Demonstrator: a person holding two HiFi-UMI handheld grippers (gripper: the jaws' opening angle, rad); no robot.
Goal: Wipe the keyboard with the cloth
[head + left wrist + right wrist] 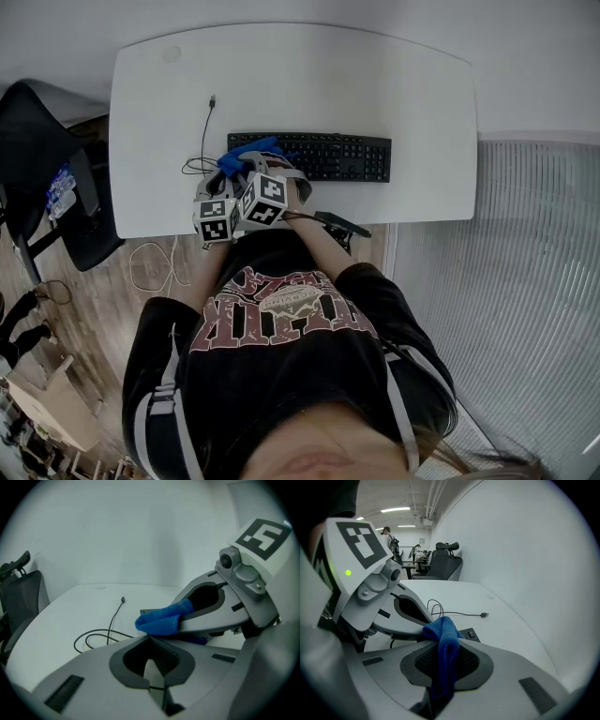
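Your right tongs (442, 639) clench the cloth (161, 619) at the keyboard's (342, 157) left end, left tongs (150, 640) closed empty; the wiping seems barely begun.

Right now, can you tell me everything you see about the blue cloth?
The cloth is bright blue and looks soft and fuzzy, bunched into a thick fold. The right gripper has its jaws shut on it: a rounded end pokes out past the tips, the rest runs back between them. It is held over the left end of the black keyboard on the white table; whether it touches the keys is unclear.
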